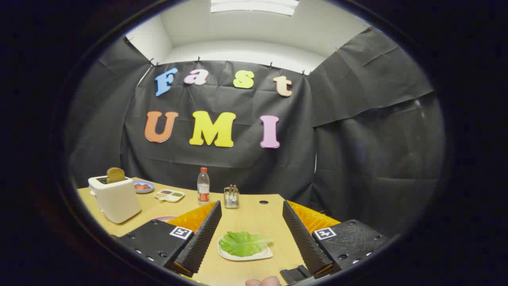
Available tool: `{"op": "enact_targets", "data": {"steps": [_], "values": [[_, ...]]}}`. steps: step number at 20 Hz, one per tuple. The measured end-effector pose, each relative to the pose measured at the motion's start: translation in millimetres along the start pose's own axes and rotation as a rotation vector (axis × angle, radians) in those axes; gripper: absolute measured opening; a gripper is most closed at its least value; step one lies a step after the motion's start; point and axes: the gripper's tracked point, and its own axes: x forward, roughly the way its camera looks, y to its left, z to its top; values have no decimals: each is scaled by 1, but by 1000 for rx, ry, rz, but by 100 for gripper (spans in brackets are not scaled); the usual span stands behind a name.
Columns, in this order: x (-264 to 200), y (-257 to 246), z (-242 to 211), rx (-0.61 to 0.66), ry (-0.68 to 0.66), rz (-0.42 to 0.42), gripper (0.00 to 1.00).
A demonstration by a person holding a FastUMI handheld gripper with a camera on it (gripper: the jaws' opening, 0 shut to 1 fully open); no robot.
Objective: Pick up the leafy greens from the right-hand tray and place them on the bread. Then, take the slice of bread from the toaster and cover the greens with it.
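I see my black ribbed tongs (251,230) spread wide, touching nothing, with the green leafy lettuce (243,243) on its white tray (265,254) lying between them.

Green leaf (243,243), white tray (264,255), cream toaster (117,198), ribbed black fingers (204,234).

1. The table (246,216) is light wood, with a small dark round hole near its far edge.
2. A clear plastic bottle (203,186) with a red cap and a red label stands upright toward the far side of the table.
3. Just right of the bottle is a small clear holder (231,197) with brown sticks standing in it.
4. Left of the bottle lies a small divided dish (169,195) with bits of food in its compartments.
5. Farther left and slightly farther back sits a blue plate (143,186) carrying reddish pieces.
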Motion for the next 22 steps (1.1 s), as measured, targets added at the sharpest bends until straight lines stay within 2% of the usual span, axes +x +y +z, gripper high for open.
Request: {"op": "enact_targets", "data": {"steps": [17, 22], "values": [[5, -3, 0, -10, 2, -9, 95], [15, -6, -13, 42, 47, 8, 95]]}}
